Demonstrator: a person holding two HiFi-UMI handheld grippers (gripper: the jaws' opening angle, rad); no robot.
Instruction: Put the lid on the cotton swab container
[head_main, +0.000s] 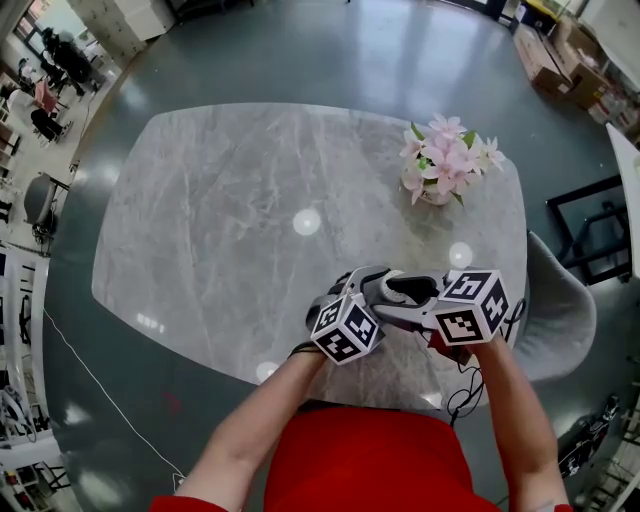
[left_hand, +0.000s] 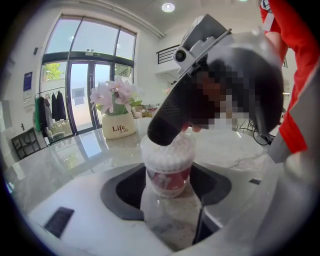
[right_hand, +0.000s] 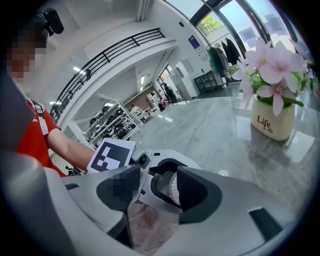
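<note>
Cotton swab container (left_hand: 167, 169), clear, round and red-labelled, is clamped upright between the left gripper's (left_hand: 170, 189) jaws. The right gripper (right_hand: 157, 190), slightly parted and empty, is pressed on its top.

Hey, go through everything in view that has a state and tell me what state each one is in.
Left hand-held gripper: shut on the cotton swab container.
Cotton swab container: upright, full of swabs; closed or open, cannot tell.
Right hand-held gripper: jaws slightly apart, one tip at the container's top; holding anything, cannot tell.
Flower pot: upright on the table, untouched.
</note>
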